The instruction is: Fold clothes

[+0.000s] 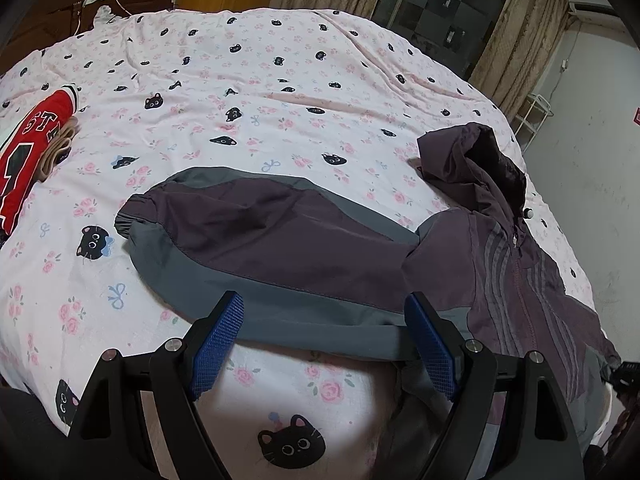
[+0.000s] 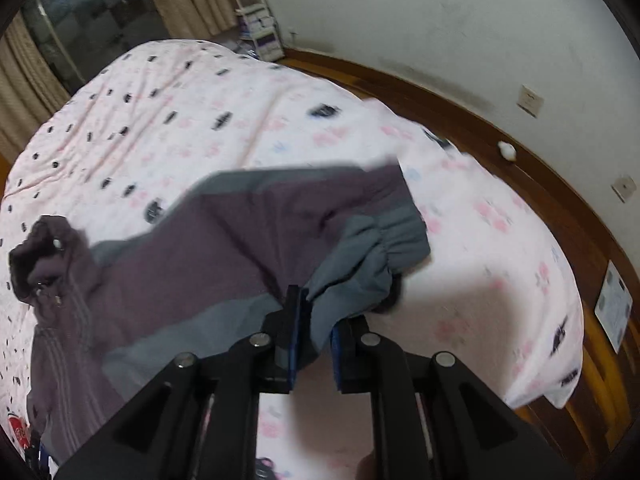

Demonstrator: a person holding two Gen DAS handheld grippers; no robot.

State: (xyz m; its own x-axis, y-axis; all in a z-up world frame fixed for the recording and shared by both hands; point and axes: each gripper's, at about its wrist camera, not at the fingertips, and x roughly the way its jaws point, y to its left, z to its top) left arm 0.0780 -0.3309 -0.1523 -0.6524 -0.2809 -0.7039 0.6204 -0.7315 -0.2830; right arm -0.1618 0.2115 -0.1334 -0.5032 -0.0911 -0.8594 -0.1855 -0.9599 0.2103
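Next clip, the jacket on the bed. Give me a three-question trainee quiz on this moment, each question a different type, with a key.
1. True or false: the left gripper stands open over the edge of the jacket sleeve.
2. Multiple choice: what lies between the right gripper's fingers? A) the hood B) grey fabric by the sleeve cuff C) the bedsheet
3. Short answer: what lies at the far left of the bedsheet in the left wrist view?

Key
1. True; the blue pads are wide apart and grip nothing.
2. B
3. A red garment with white lettering.
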